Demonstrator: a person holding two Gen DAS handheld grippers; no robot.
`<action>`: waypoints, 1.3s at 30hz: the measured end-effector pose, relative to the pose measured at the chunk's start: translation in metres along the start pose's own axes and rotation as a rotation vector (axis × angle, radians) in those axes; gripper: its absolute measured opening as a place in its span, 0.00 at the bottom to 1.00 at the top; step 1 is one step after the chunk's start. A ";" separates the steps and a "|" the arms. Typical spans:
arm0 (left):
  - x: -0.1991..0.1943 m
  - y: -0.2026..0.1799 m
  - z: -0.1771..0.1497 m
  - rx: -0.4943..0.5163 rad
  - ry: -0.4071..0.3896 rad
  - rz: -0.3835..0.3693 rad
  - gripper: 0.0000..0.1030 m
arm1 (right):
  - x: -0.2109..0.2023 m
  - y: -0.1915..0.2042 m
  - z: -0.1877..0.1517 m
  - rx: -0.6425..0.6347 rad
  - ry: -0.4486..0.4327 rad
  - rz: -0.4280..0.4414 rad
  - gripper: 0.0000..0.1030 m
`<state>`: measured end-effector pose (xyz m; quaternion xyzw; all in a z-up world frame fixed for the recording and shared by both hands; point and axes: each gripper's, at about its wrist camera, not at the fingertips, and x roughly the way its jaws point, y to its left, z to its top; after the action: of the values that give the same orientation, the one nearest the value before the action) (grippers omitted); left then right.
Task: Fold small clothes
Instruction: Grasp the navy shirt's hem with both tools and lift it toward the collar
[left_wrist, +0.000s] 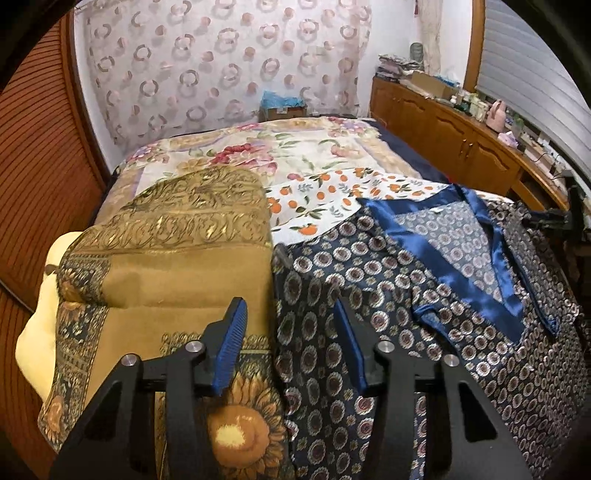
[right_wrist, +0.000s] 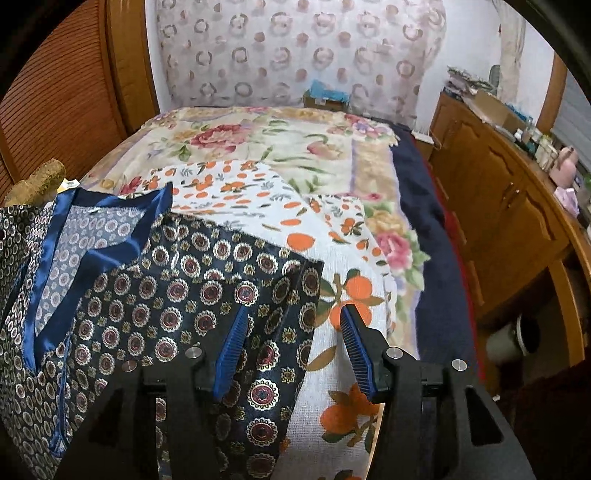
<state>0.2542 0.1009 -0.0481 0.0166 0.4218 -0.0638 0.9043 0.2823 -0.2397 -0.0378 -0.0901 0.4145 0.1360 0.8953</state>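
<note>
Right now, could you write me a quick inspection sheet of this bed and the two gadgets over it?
Surface: bed covered by floral sheet, orange-print cloth on top.
Job's things: navy patterned garment with blue satin trim, spread open, unfolded.
Clutter: folded sunflower blanket beside the garment.
Grippers: left gripper open, over the garment's edge; right gripper open, over the garment's other edge; fingers hold nothing.
Cables: nothing seen.
Surroundings: wooden cabinet crowded with bottles, patterned curtain.

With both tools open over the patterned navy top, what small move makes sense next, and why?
Probably lower the right tool and close it on the right edge of the navy top. That edge lies between its open fingers, over the orange-print cloth. The left tool is open too, straddling the top's other edge beside the brown blanket.
</note>
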 end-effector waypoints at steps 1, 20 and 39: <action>0.001 -0.001 0.001 0.001 0.004 -0.007 0.15 | 0.004 -0.001 0.000 0.002 0.017 0.005 0.52; -0.105 -0.049 -0.042 0.066 -0.178 -0.084 0.02 | -0.081 0.035 -0.036 -0.014 -0.183 0.025 0.02; -0.176 -0.014 -0.219 -0.167 -0.169 -0.046 0.02 | -0.224 0.028 -0.267 0.033 -0.193 0.097 0.01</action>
<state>-0.0266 0.1229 -0.0539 -0.0742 0.3484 -0.0504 0.9331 -0.0568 -0.3239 -0.0386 -0.0417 0.3324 0.1801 0.9248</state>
